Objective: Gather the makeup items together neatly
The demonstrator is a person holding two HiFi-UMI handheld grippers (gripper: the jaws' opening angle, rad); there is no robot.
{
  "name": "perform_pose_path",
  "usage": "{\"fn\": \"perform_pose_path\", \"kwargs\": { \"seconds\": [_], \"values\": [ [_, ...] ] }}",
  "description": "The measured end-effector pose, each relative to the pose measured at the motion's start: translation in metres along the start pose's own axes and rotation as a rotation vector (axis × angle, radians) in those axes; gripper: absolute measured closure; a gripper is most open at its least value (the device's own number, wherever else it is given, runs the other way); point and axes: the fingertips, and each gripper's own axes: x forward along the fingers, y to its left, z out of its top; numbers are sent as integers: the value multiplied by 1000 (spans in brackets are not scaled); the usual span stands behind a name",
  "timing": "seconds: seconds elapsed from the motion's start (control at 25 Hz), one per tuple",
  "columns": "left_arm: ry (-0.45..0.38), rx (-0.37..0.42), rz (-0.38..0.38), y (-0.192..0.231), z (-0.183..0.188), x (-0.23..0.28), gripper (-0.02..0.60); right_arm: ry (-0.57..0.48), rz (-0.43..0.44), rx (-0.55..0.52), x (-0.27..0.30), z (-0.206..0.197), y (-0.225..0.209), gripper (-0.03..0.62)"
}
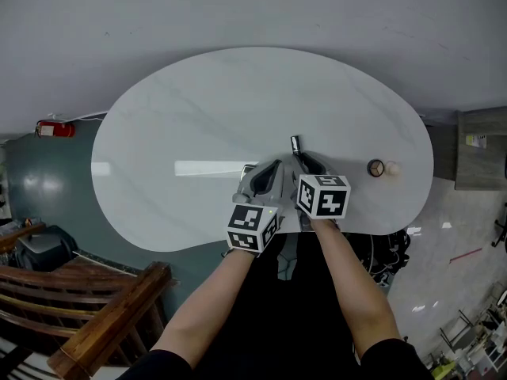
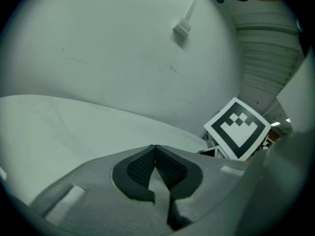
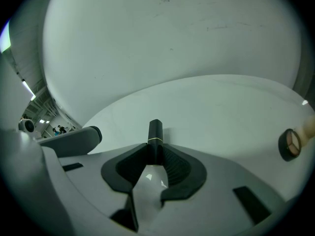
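Lipstick tube [image 1: 295, 143], head view: black, pokes out past my right gripper [image 1: 303, 157] near the front middle of the white oval table [image 1: 198, 109]. Round compact [image 1: 375, 168] and a cream item [image 1: 392, 169] sit together, well apart to its right. My left gripper [image 1: 273, 167] is just beside the right one.

Left gripper view: jaws pressed together, nothing in them.

Right gripper view: jaws part-closed, pads clamped on the tube's lower body. I judge it light, stiff and glossy-slick, so I'd grip mid-body below the gold band, not the cap.
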Motion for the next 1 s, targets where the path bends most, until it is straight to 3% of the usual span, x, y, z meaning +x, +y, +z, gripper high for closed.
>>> {"fn": "perform_pose_path", "kwargs": {
  "seconds": [0.6,1.0],
  "values": [
    [56,62,-137,-90,-13,41,572,-80,-90,111,-72,-9,-84,485],
    [99,93,-186,-136,-31,62,572,-88,-143,171,-99,-29,-137,485]
  ]
}}
